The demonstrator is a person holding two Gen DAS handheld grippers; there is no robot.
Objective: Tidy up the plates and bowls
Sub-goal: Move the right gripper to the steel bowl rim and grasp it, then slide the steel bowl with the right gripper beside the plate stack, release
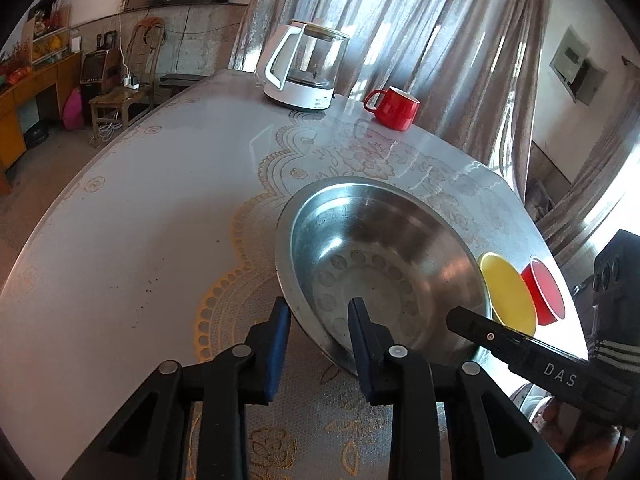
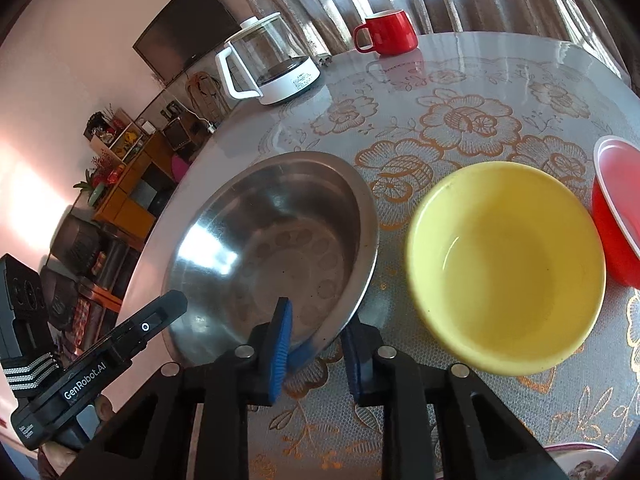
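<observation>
Two-handed pickup of the wide stainless-steel basin [image 2: 276, 236], which rests on the lace-patterned counter [image 1: 120, 240] just beside the yellow plastic bowl [image 2: 506, 266]. Left gripper [image 1: 320, 316] and right gripper [image 2: 316, 326] each straddle the near rim, one finger inside and one outside, narrowed to pinch it. Good practice: seat both pads fully on the rim, then lift evenly to avoid tilting.

both wrist views share steel bowl [image 1: 384, 264]
</observation>
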